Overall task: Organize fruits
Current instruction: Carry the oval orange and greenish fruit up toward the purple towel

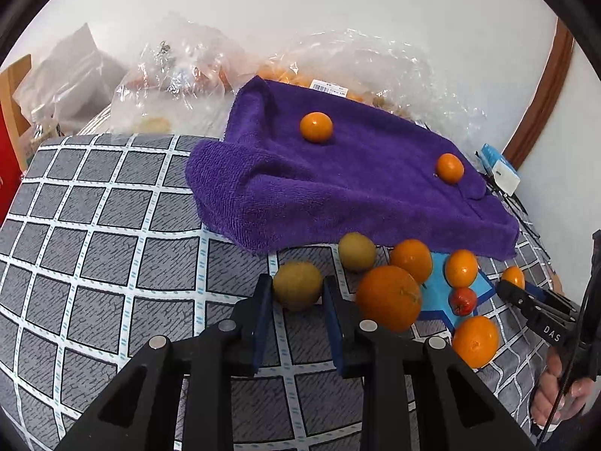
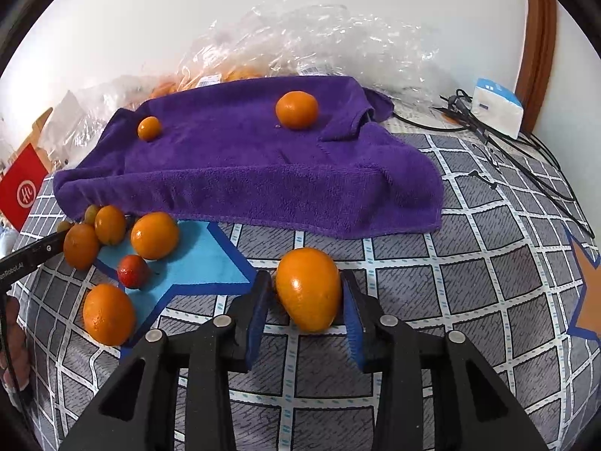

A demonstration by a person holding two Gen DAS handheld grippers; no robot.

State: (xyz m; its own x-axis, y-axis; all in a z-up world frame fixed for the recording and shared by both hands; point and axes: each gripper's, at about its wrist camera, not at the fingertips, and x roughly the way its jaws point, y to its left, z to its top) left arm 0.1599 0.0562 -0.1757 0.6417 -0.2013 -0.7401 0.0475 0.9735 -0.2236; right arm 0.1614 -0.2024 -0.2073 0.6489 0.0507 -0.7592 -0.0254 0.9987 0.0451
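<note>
1. The left gripper (image 1: 297, 279) was closed narrow on a yellow-green fruit (image 1: 296, 292), both blue pads against its sides; the fruit sat on the grid-patterned surface (image 1: 94, 225).
2. A large orange (image 1: 388, 297) lay just beside that gripper's right finger at 3 o'clock – close enough to crowd it.
3. A second yellow-green fruit (image 1: 357, 251) lay at 1 o'clock. Further oranges and a small red fruit (image 1: 463, 300) were clustered beyond it over a blue star patch (image 1: 435, 293).
4. The right gripper (image 2: 306, 276) stood a little wider than the oval orange (image 2: 308, 293) between its fingers. A thin gap showed on each side, and the orange rested on the surface.
5. At 12 o'clock from both grippers a purple towel (image 2: 244, 173) was draped over something raised. It carried two small oranges (image 2: 296, 109) (image 2: 149, 128), well apart from each other.
6. Crumpled plastic bags (image 2: 319, 45) lay behind the towel – a white-and-blue box (image 2: 496, 107) and black cables (image 2: 507, 158) sat at 2 o'clock from the right gripper.
</note>
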